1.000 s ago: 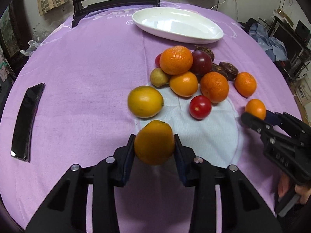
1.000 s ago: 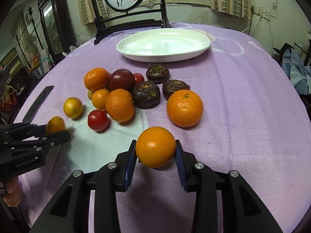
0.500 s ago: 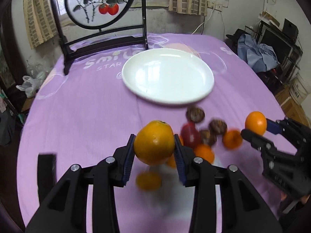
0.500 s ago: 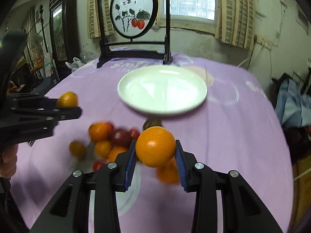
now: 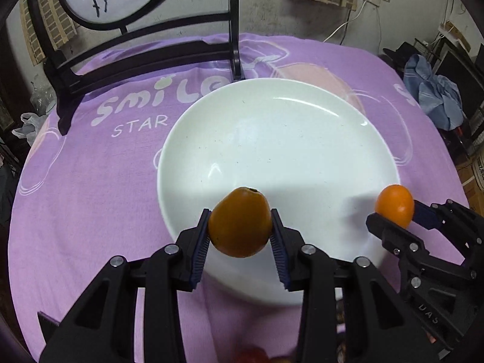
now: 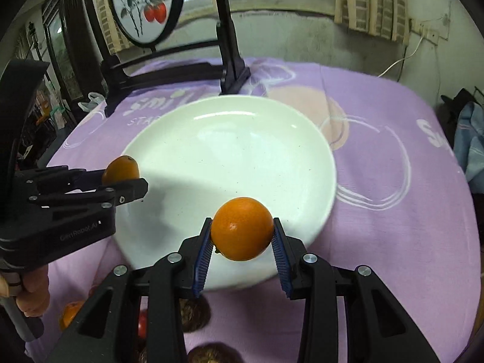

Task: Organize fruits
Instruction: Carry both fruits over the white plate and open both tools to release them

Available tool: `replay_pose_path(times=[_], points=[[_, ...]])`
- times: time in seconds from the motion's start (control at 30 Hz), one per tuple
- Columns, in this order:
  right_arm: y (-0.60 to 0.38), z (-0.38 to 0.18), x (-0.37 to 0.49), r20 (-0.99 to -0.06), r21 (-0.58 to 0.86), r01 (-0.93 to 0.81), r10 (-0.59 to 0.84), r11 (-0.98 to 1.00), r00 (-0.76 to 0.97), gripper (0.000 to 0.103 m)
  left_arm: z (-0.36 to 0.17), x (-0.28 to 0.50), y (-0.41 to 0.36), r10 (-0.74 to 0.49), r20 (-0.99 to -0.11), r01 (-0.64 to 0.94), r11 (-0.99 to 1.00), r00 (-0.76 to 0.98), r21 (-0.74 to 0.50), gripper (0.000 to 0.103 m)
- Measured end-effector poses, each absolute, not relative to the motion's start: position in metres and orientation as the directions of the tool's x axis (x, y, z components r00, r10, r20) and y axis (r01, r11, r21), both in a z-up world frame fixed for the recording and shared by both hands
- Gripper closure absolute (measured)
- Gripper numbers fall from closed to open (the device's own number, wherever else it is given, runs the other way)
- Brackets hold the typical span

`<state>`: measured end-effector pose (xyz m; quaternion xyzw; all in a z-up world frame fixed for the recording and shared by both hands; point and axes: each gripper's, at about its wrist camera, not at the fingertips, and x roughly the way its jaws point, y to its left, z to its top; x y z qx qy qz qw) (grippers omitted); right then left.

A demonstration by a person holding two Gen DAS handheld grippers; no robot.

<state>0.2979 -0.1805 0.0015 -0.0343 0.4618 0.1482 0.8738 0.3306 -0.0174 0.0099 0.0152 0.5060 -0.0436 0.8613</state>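
My left gripper point(image 5: 240, 231) is shut on a yellow-orange fruit point(image 5: 240, 221) and holds it above the near rim of the empty white plate point(image 5: 272, 139). My right gripper point(image 6: 242, 236) is shut on an orange point(image 6: 242, 229) and holds it above the plate's point(image 6: 230, 151) near right rim. The right gripper with its orange point(image 5: 394, 205) shows at the right of the left wrist view. The left gripper with its fruit point(image 6: 120, 171) shows at the left of the right wrist view.
The plate lies on a purple tablecloth point(image 5: 90, 181). A black stand with a round fruit painting point(image 6: 142, 3) rises behind the plate. The other fruits lie below the grippers: dark brown ones point(image 6: 193, 314), an orange point(image 6: 71, 311) and something red point(image 6: 142, 325).
Both grippers have carried their fruits up from the fruit pile and forward over the plate. The plate now fills the middle of both views.
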Motion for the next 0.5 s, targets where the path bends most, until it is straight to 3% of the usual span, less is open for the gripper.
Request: replay_pose_path(times=[0.17,0.2,0.27,0.4,0.5], points=[[-0.169,-0.013,0.311,-0.841,0.018,-0.314,0.185,0.949,0.509,0.064,-0.011,0.351,-0.021,-0.076,-0.896,0.094,0.995,0.437,-0.038,0.062],[-0.168,-0.014,0.31,-0.841,0.014,-0.315,0.182,0.949,0.51,0.064,-0.014,0.353,-0.022,-0.08,-0.899,0.093,0.995,0.431,-0.043,0.056],[-0.168,-0.013,0.308,-0.834,0.003,-0.312,0.175,0.95,0.523,0.049,-0.013,0.352,-0.021,-0.069,-0.895,0.08,0.996,0.44,-0.038,0.032],[-0.17,-0.003,0.297,-0.814,-0.016,-0.308,0.167,0.951,0.557,0.044,0.0,0.343,-0.017,-0.085,-0.879,0.068,0.996,0.469,-0.06,0.031],[-0.173,0.01,0.281,-0.801,-0.012,-0.316,0.18,0.949,0.571,0.044,0.015,0.328,-0.012,-0.075,-0.867,0.065,0.997,0.492,-0.05,0.023]])
